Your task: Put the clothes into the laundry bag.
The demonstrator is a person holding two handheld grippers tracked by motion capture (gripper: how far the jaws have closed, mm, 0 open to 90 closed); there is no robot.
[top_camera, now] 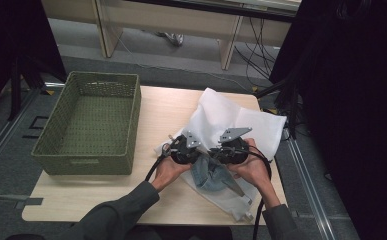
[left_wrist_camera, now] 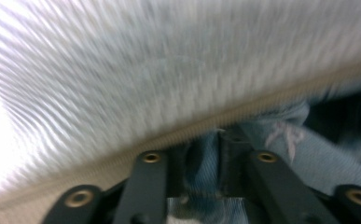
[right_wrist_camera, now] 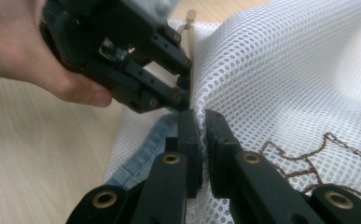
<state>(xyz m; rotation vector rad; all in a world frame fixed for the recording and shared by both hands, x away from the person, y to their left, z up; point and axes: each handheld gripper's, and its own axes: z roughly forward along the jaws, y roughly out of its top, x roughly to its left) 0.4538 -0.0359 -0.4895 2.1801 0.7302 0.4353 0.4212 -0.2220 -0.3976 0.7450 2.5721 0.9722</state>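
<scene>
High view showed my two grippers meeting at lower centre of the frame, over the near edge of a white mesh laundry bag (top_camera: 226, 117) that lay on the wooden table (top_camera: 166, 107). A piece of blue denim (top_camera: 210, 175) sat half out of the bag's mouth, just below the grippers.

My right gripper (right_wrist_camera: 199, 122) had its jaws drawn narrow and pinched on the mesh at the bag's opening, at centre of the right gripper view. I judged I held it there to keep one lip of the mouth lifted and steady, so the denim had somewhere to go.

My left gripper (right_wrist_camera: 180, 95) came in from the upper left of that same view, its tips right beside the right one's. In the left gripper view, blurred as it was, blue denim (left_wrist_camera: 201, 163) sat between my jaws at bottom centre, under the zip edge (left_wrist_camera: 178, 135) of the bag. The jaws looked partly drawn in around the cloth, but I could not tell whether the pads were truly pressing it.

The green woven basket (top_camera: 88, 125) stood empty at left of the high view, well apart from the bag, likely waiting for it.
</scene>
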